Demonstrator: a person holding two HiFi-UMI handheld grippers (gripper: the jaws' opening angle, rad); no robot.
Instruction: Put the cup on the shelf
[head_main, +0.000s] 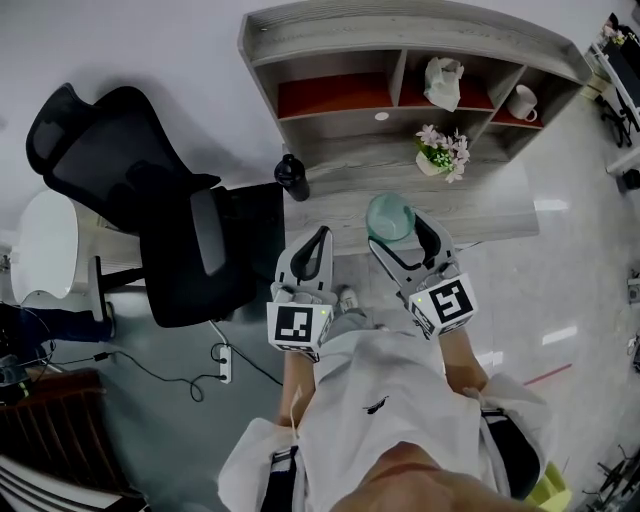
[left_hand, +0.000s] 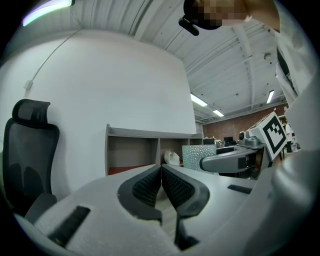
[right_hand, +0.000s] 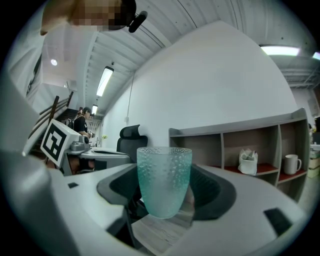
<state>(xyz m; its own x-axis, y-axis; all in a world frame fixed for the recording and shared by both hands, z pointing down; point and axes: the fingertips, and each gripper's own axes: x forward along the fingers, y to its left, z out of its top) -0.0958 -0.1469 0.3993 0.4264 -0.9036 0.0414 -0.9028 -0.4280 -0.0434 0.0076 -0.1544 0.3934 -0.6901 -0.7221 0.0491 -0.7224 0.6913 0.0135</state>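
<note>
Right claw (right_hand: 165, 189) grips the cup (right_hand: 164, 172) mid-body; probably light, slippery, breakable. Left claw (left_hand: 161, 184) is closed, empty.

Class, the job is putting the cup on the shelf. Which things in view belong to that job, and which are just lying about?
Belong to the job: cup; right gripper holding it; shelf.

Lying about: office chair; black bottle; flowers; white mug; white bag; power strip.
</note>
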